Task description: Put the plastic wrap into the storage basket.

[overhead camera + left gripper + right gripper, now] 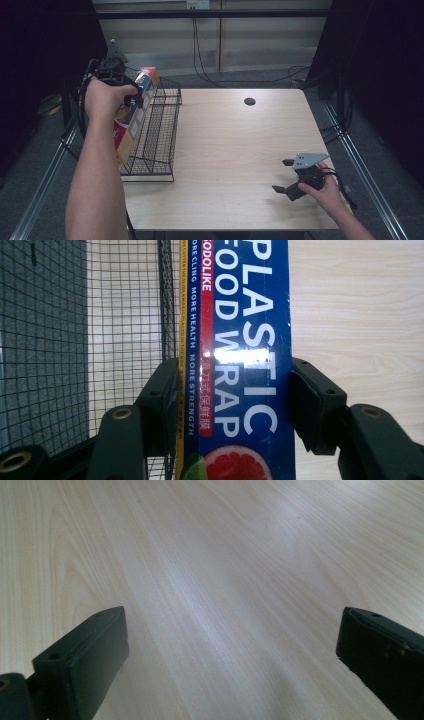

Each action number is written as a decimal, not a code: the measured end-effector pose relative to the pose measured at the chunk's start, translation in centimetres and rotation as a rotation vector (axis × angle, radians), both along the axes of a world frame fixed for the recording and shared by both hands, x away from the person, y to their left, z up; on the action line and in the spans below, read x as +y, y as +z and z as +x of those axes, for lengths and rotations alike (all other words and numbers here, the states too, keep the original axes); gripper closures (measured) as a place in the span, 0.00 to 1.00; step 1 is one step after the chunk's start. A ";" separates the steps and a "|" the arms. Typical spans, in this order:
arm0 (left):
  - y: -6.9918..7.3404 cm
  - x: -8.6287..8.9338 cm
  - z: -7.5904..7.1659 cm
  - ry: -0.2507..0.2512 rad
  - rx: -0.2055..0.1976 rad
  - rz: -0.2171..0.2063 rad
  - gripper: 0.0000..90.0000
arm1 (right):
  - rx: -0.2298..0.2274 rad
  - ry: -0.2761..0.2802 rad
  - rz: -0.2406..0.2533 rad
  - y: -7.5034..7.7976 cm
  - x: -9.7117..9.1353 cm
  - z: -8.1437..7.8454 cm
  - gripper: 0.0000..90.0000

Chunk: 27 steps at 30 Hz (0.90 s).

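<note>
High view: left hand (102,97) hides much of the held box (135,112).

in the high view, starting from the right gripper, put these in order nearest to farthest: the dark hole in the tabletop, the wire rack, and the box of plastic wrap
From the right gripper, low on the table's right side:
1. Dark hole, up near the far edge.
2. Wire rack, at the table's left edge.
3. Box of plastic wrap, on the rack's far left side, held in the left gripper.
</note>
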<state>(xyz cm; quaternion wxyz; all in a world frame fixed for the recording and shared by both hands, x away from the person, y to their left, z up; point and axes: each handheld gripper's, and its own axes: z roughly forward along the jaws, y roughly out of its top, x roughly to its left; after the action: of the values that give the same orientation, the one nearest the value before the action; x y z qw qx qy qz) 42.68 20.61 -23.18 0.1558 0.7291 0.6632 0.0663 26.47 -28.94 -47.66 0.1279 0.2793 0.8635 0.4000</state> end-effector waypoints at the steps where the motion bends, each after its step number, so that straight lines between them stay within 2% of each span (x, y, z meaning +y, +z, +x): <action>1: 0.0 0.1 0.0 0.002 0.001 -0.003 0.49 | 0.000 0.000 -0.002 0.0 0.0 0.0 0.00; 14: 0.1 1.3 -0.1 0.026 -0.003 -0.005 0.49 | 0.002 -0.002 -0.003 -0.1 0.1 0.0 0.00; 16: 0.2 1.5 0.0 0.024 -0.006 0.008 0.49 | 0.002 0.000 -0.003 -0.1 0.1 0.0 0.00; 19: 0.2 1.7 -0.1 0.039 -0.007 -0.005 0.49 | 0.003 0.003 -0.003 -0.1 0.1 0.1 0.00; 24: 0.2 2.0 -0.1 0.044 -0.002 0.010 0.49 | -0.003 0.001 -0.004 -0.1 0.1 0.1 0.00; 27: 0.3 2.3 -0.1 0.053 -0.008 0.001 0.49 | -0.005 0.001 -0.004 -0.1 0.1 0.1 0.00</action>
<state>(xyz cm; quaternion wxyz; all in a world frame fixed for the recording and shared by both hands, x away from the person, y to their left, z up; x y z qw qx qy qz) 42.58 22.90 -22.91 0.1562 0.7111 0.6815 0.0737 26.54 -28.84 -47.79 0.1304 0.2776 0.8641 0.3990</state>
